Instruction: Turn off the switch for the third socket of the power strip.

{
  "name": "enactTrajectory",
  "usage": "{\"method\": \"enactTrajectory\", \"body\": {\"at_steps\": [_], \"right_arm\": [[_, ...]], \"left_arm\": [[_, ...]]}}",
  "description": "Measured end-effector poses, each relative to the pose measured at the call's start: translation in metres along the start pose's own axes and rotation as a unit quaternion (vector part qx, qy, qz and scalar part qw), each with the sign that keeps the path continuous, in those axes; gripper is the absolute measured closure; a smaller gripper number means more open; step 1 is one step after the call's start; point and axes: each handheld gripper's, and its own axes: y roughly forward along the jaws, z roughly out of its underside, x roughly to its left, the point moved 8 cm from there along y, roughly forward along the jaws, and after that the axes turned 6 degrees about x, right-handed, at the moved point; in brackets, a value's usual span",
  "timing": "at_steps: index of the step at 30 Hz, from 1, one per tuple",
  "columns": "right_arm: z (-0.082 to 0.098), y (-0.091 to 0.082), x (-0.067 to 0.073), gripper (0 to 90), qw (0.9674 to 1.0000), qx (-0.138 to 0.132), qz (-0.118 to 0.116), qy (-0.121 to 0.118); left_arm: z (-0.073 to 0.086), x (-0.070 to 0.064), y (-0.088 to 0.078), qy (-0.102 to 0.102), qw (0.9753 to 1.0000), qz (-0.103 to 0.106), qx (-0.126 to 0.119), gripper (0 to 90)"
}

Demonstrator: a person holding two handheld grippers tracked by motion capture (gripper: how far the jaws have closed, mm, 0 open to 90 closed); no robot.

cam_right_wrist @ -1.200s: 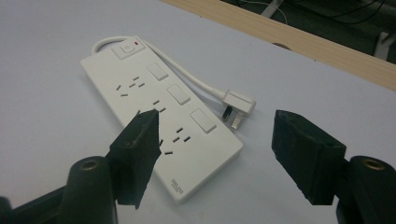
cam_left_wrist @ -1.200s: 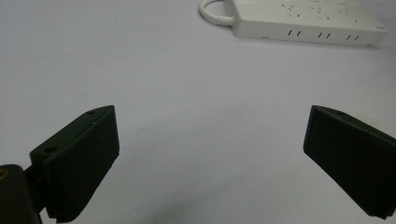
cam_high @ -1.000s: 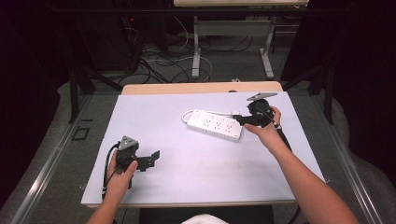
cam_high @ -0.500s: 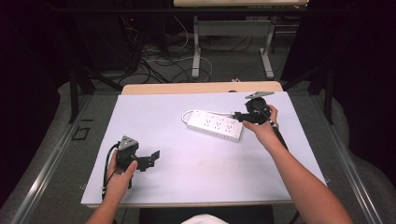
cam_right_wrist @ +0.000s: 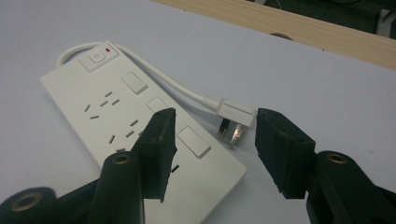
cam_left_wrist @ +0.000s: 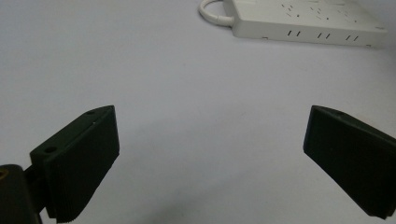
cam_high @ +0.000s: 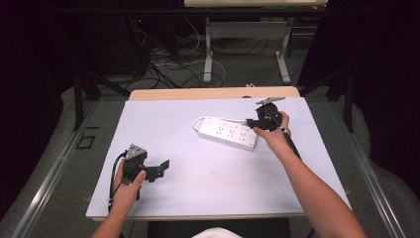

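Plug (cam_right_wrist: 232, 122) between right gripper (cam_right_wrist: 212, 133) fingers (cam_right_wrist: 160, 135)

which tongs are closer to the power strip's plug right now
Right. The right tongs hang open right at the plug; the left tongs sit open far across the table.

1. The power strip (cam_high: 228, 132) is a long white block lying flat on the table (cam_high: 198, 198), socket face up, set at a slant toward the far right part of the surface.
2. At one end it has a switch (cam_right_wrist: 96, 57) with a small red mark beside it.
3. Its white cord (cam_right_wrist: 163, 81) loops out from the switch end and runs along the strip's far side.
4. The cord ends in a white plug (cam_right_wrist: 236, 119) whose metal prongs face the strip, just beside its edge.
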Motion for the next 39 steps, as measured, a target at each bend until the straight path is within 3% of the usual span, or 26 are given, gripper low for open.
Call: {"method": "enactTrajectory", "body": {"at_steps": [6, 16, 18, 30, 39], "right_arm": [[-0.001, 0.008, 0.001, 52.1, 0.9997, 0.001, -0.001, 0.024], [0.002, 0.021, -0.001, 61.3, 0.9994, 0.015, 0.005, 0.03], [0.004, 0.023, 0.0, 63.2, 0.9987, 0.025, 0.002, 0.045], [0.011, 0.037, -0.002, 71.9, 0.9962, 0.045, -0.011, 0.074], [0.013, 0.043, -0.001, 77.3, 0.9948, 0.052, -0.017, 0.086]], "left_arm": [[0.0, 0.0, 0.0, 0.0, 1.0, 0.0, 0.002, 3.5], [0.0, 0.001, 0.0, -0.001, 1.0, 0.001, 0.0, 3.5], [0.0, 0.0, 0.0, -0.001, 1.0, 0.001, 0.0, 3.6], [0.0, 0.001, 0.0, -0.001, 1.0, 0.001, 0.0, 3.6], [0.0, 0.001, 0.001, -0.002, 1.0, 0.0, -0.002, 3.6]]}}
